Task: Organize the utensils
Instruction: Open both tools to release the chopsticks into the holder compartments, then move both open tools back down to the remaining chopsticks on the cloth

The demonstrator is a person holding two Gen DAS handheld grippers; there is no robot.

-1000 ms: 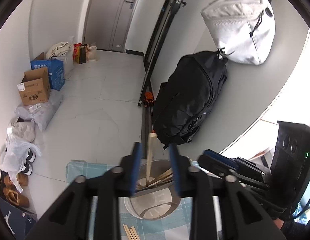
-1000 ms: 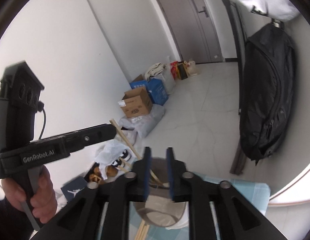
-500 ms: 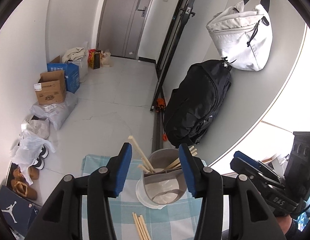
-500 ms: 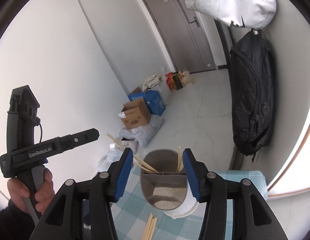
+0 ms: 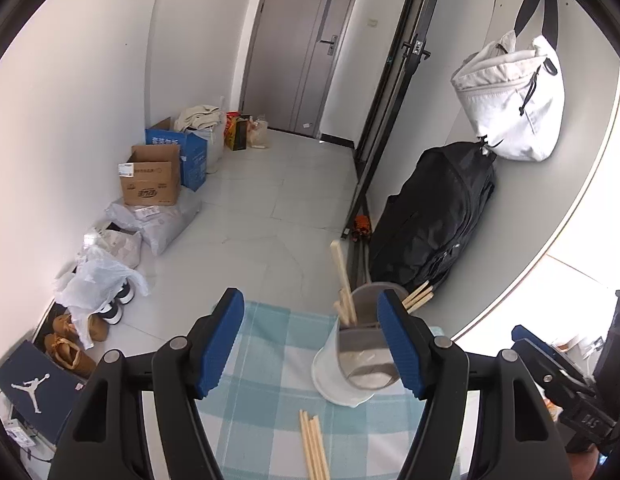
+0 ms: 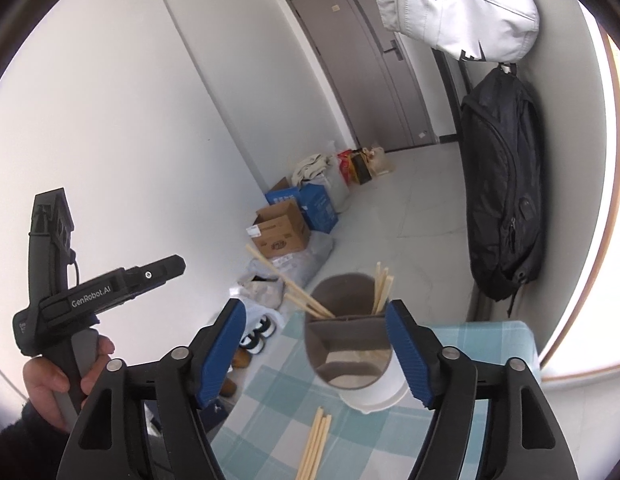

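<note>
Chopsticks in the divided holder, both grippers wide and empty

Blue-padded jaws of the left gripper [image 5: 310,344] have just been opening; they stand wide with nothing gripped, its right pad in front of the holder's rim. The right gripper [image 6: 316,354] has likewise just been opening and holds nothing, the holder seen between its pads. Loose wooden chopsticks [image 5: 314,446] lie on the blue checked tablecloth [image 5: 269,344] just in front of the white utensil holder [image 5: 338,380]. Its grey insert is split into compartments: some chopsticks [image 6: 293,290] lean out left, others [image 6: 382,288] stand at the right. Beyond, on the tiled floor, sit a cardboard box [image 5: 149,180] and shoes [image 5: 69,340]; a black backpack [image 5: 430,220] hangs on the wall.
</note>
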